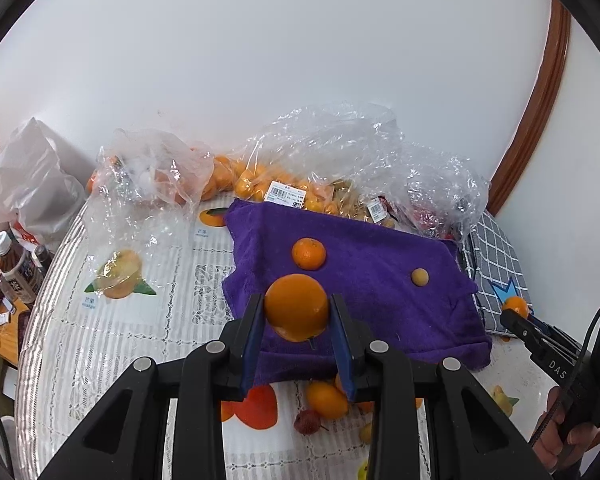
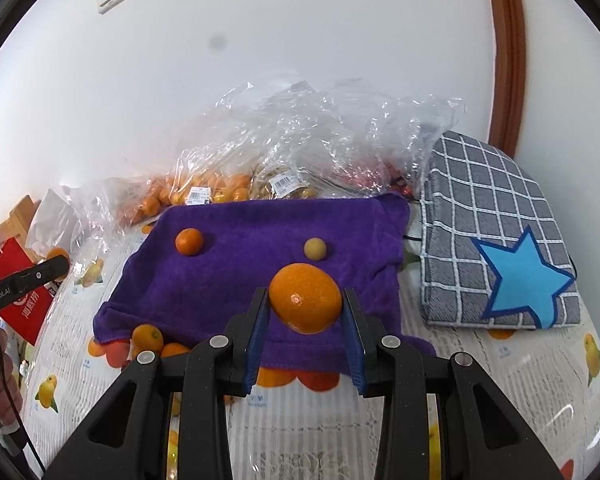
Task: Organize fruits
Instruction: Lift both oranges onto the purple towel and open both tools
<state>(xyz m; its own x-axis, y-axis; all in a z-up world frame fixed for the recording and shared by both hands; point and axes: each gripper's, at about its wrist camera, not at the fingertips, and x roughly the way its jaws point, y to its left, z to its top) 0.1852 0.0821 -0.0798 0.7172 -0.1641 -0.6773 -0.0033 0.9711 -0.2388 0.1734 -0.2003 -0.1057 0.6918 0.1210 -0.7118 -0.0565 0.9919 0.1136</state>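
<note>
Left gripper point(image 1: 297, 312) clamping a round dimpled orange point(image 1: 296, 306), right gripper point(image 2: 305, 308) clamping an oval glossy orange point(image 2: 306, 304), fuzzy purple towel point(image 1: 380, 280), crinkled clear plastic bags point(image 1: 340, 140) behind

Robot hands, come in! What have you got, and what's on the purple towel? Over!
Left gripper shut on an orange. Right gripper shut on another orange. Purple towel: small orange, yellowish fruit. Nothing blocking.

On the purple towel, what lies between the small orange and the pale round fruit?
Nothing: bare purple towel between the small orange and pale fruit, clearest in the right wrist view.
</note>
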